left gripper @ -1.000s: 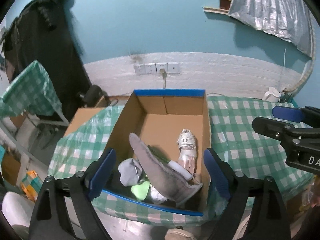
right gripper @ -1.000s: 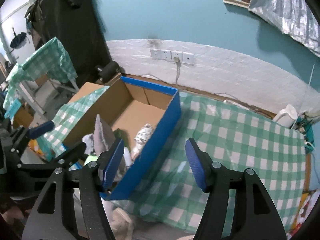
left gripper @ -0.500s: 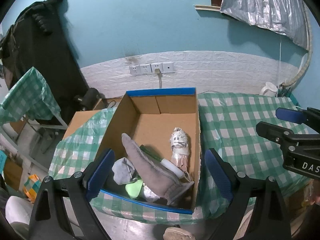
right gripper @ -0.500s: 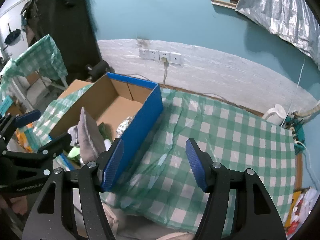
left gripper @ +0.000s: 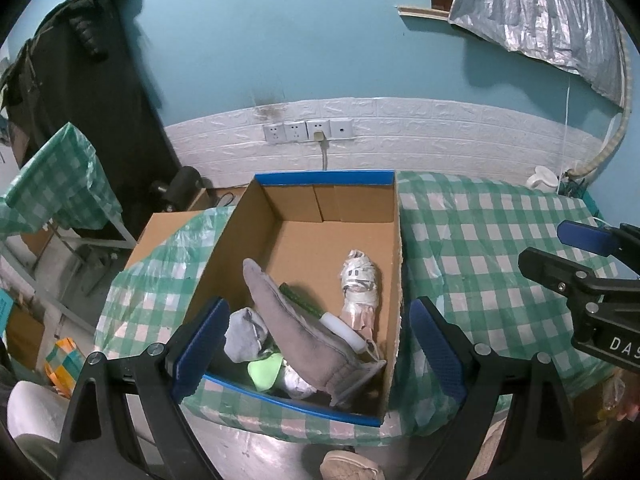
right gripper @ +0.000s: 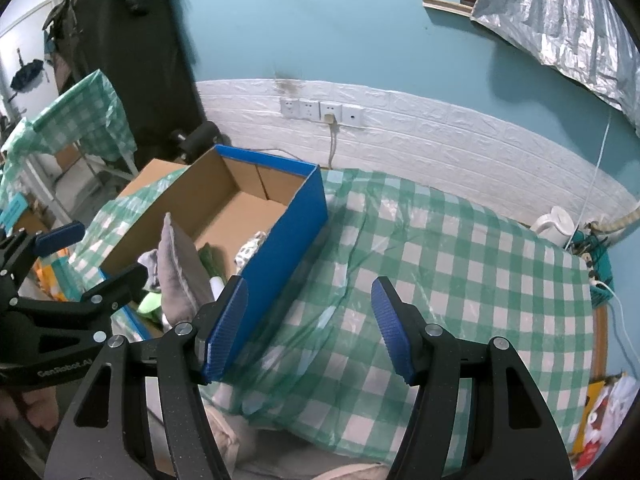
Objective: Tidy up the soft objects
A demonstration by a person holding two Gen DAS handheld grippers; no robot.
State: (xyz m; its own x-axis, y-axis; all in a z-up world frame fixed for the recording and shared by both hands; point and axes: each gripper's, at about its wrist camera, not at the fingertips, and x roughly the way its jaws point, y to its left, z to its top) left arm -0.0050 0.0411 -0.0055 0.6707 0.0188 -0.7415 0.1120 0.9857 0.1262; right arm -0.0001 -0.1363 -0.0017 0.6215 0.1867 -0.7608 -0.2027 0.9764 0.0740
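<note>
The soft things, a grey boot (left gripper: 304, 336), a sock (left gripper: 244, 332) and a white shoe (left gripper: 360, 284), lie in the box (left gripper: 324, 178) on the surface (right gripper: 460, 264). Both the left claw (left gripper: 320, 344) and the right claw (right gripper: 308, 328) are open and hold nothing. The job looks almost done.

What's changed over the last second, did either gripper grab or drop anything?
No. Both the left gripper and right gripper pulled back from the cardboard box, open and empty throughout. The grey boot, white shoe and other soft things lie in the box as before.
</note>
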